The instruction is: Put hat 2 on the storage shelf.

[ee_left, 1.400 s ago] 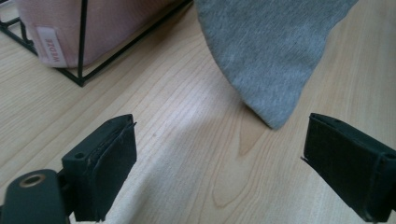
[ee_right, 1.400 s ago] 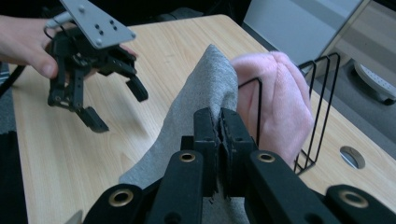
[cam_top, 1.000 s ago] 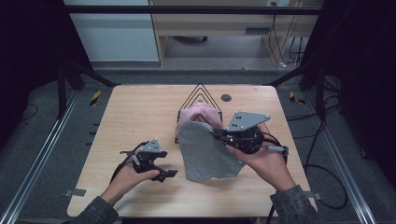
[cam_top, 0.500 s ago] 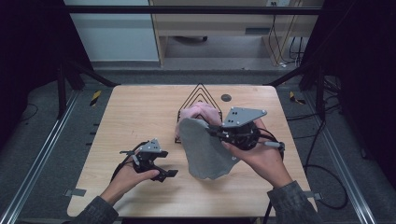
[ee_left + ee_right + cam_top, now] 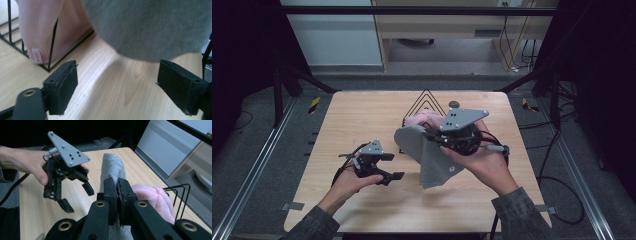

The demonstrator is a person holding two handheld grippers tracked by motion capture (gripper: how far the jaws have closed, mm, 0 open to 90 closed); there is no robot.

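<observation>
Grey cloth [image 5: 424, 155] pinched and lifted by the right gripper [image 5: 432, 136] above the wooden worktop [image 5: 362, 112].

High view: the grey cloth hangs from the right gripper's pressed jaws, just in front of a black wire rack [image 5: 424, 102] that holds a pink cloth [image 5: 424, 119]; the left gripper [image 5: 393, 166] sits low over the worktop to the left, jaws spread and bare, having just closed a little; left gripper view: its two black jaws stand wide apart over bare wood, the grey cloth [image 5: 150, 27] hanging ahead and the pink cloth [image 5: 50, 27] in the rack [image 5: 51, 47] at left; right gripper view: the jaws are pressed together on a fold of the grey cloth [image 5: 112, 170], the pink cloth [image 5: 155, 197] to the right, and the left gripper [image 5: 77, 198] open beyond.
</observation>
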